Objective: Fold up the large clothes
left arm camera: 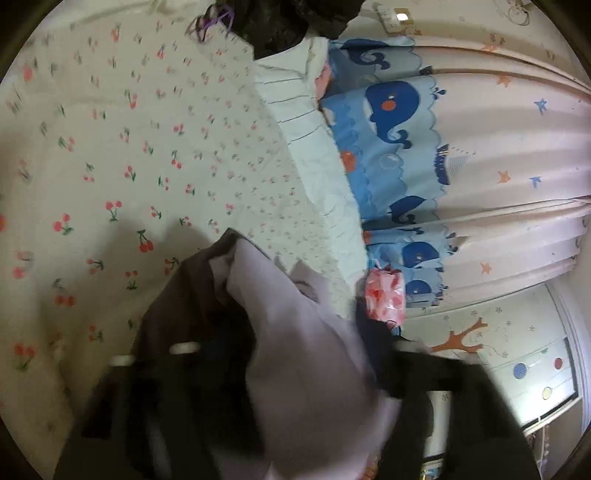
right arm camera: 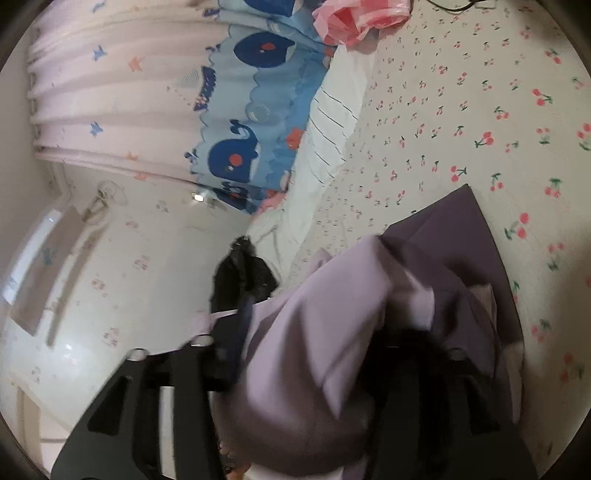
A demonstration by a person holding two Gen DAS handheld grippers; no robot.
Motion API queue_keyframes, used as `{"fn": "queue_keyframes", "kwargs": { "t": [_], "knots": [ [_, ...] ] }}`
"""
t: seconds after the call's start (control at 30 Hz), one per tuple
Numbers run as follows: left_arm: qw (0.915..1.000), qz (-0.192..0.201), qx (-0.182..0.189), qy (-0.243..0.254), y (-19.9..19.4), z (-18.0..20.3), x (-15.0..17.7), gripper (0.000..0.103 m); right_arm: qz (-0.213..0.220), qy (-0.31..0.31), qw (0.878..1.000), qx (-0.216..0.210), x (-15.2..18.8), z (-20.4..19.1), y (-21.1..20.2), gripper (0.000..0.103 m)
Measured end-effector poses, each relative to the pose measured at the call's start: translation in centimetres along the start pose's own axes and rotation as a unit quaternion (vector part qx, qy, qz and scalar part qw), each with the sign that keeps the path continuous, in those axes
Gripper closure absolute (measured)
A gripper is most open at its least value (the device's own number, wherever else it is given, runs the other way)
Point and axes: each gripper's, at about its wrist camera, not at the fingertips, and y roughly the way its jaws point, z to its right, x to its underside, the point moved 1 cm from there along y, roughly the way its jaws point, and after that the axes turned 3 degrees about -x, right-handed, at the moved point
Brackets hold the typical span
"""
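Nearest the lens in both wrist views: pale lilac garment of soft woven cloth with a darker purple-grey layer, bunched between the black fingers and draped onto the cherry-print bedsheet near the bed's long edge. Left gripper: fingers apart, cloth lying between them, no pinch visible; pads blurred. Right gripper: fingers likewise parted, lilac fold slumped across the gap, not clamped. Dark purple panel lying flat on the sheet past the right gripper, one pointed corner aimed toward the bed's middle. Beyond the bed edge: white quilted mattress side, blue whale-print curtain border under pale pink curtain, pink plastic bag at the far edge, black fuzzy item at the opposite end. Step judged: release of a fold. For a clean result, best to withdraw both grippers level and together, without dragging the top layer, then to smooth the lump flat before the next fold. Hidden or unclear: garment's type, hems and sleeves; fingertips under cloth; motion blur throughout the lower part.
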Motion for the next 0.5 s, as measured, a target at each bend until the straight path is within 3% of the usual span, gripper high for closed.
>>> {"fn": "queue_keyframes", "kwargs": {
  "t": [0.03, 0.1, 0.2, 0.27, 0.33, 0.4, 0.47, 0.5],
  "knots": [
    [0.9999, 0.011, 0.007, -0.006, -1.2, 0.1, -0.1, 0.018, 0.006, 0.008, 1.0, -0.012, 0.0, -0.3, -0.9, 0.035],
    [0.9989, 0.044, 0.015, -0.005, -4.6, 0.9, -0.4, 0.008, 0.023, 0.016, 1.0, -0.003, 0.1, -1.3, -3.1, 0.01],
    [0.9899, 0.11, -0.038, 0.081, -9.3, 4.3, 0.9, 0.008, 0.019, -0.002, 1.0, 0.021, 0.6, -2.6, -4.8, 0.006],
    [0.9745, 0.133, -0.078, 0.163, -10.6, 7.2, 3.0, 0.008, 0.021, -0.049, 0.997, 0.064, 1.6, -4.6, -5.9, 0.006],
    [0.9524, 0.135, -0.109, 0.25, -10.0, 10.4, 5.8, 0.008, 0.023, -0.127, 0.987, 0.098, 2.9, -7.7, -5.9, 0.006],
    [0.9219, 0.128, -0.13, 0.342, -7.8, 13.8, 9.0, 0.007, 0.026, -0.178, 0.975, 0.13, 3.7, -10.1, -5.0, 0.006],
    [0.8808, 0.121, -0.141, 0.435, -4.5, 17.1, 12.5, 0.007, 0.017, -0.252, 0.953, 0.164, 4.8, -13.1, -2.7, 0.006],
    [0.8669, 0.115, -0.142, 0.464, -3.0, 17.9, 13.7, 0.007, 0.009, -0.28, 0.943, 0.182, 5.3, -13.8, -1.6, 0.006]
  ]
}}
